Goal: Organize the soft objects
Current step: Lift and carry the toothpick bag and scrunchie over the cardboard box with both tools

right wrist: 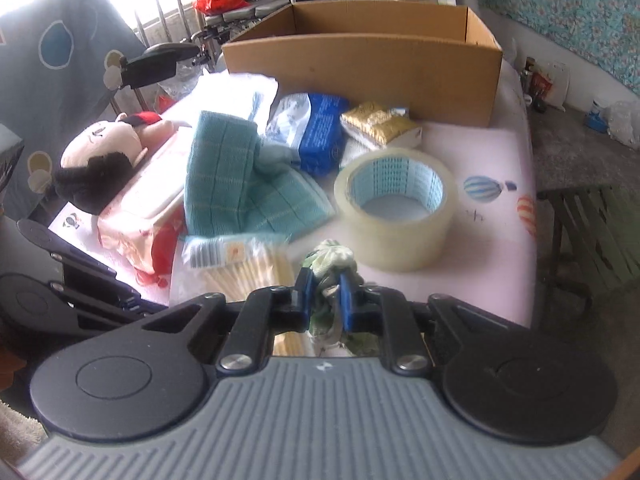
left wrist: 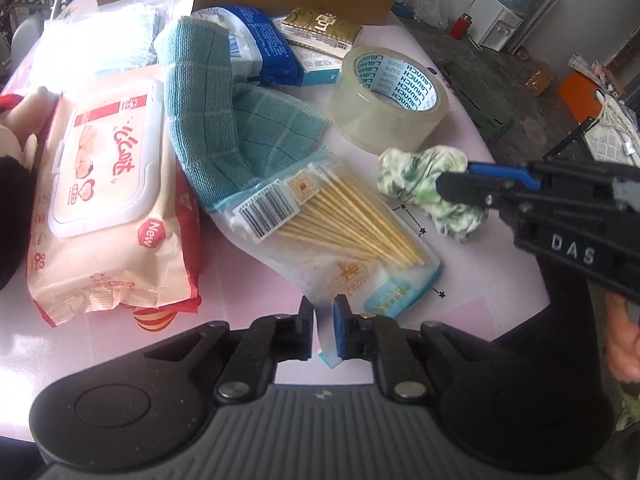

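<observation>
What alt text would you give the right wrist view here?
The right gripper is shut on a crumpled green and white cloth just above a pink table. Beyond it sit a tape roll, a teal towel, a plush doll and an open cardboard box.

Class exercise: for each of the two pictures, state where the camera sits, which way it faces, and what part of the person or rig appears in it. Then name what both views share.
Left wrist: sits on the left claw, faces across the pink table at the cotton swab bag; the right claw and some of a hand show.
Right wrist: sits on the right claw, faces the cardboard box; its pads grip the green-white cloth.
Shared: tape roll, teal towel, wet wipes pack.
</observation>
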{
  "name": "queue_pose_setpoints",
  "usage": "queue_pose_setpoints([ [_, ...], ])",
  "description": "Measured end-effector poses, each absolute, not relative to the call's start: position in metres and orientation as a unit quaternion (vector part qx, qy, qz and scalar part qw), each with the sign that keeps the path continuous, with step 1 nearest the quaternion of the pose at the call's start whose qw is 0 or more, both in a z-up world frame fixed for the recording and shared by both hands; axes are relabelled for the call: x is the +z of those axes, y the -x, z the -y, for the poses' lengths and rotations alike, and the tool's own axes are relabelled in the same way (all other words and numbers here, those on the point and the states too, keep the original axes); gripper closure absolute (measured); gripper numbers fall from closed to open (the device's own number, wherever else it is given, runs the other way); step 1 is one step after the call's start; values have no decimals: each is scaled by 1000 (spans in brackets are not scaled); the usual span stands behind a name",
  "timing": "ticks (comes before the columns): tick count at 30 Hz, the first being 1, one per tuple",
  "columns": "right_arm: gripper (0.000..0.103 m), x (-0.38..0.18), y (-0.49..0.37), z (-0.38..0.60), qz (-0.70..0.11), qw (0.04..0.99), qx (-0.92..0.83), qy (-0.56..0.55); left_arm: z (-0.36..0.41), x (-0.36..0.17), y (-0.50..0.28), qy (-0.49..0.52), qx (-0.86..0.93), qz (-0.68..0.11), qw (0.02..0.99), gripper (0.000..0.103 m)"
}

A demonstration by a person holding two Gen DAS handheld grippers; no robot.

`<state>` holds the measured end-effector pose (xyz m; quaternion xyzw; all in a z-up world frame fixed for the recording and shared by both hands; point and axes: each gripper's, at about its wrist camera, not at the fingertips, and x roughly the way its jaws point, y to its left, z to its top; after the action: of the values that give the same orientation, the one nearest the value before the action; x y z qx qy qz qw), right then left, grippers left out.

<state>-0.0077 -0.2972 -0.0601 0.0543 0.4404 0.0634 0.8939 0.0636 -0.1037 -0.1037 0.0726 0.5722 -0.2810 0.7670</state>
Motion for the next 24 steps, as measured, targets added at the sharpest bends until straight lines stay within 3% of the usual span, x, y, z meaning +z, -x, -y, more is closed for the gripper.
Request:
queue_pose_setpoints([
  [1, 90, -67, 9, 296, -447, 890, 69, -64, 101, -106, -67, -56, -282, -582, 761, 73],
  [6, 90, -87, 6, 291, -464, 878, 79, -92, 90, -118, -82, -7, -277, -598, 752, 55],
  [10, 89, -97, -2, 304, -473, 865, 80, -145, 89, -123, -88, 3, -267, -597, 757, 52],
  [12, 89, -103, -4, 312, -479, 857, 79, -173, 92, -123, -89, 8, -266, -593, 760, 58],
  [14, 89, -107, -4, 317, -482, 850, 79, -195, 95, -123, -90, 4, -264, -588, 765, 72],
  [15, 89, -109, -4, 318, -483, 849, 79, -201, 97, -122, -90, -1, -258, -585, 769, 85],
  [21, 90, -101, 3, 322, -469, 853, 74, -217, 103, -108, -82, -15, -271, -561, 782, 101],
  [24, 90, -88, 11, 325, -453, 859, 70, -228, 105, -93, -72, -22, -279, -539, 795, 102],
])
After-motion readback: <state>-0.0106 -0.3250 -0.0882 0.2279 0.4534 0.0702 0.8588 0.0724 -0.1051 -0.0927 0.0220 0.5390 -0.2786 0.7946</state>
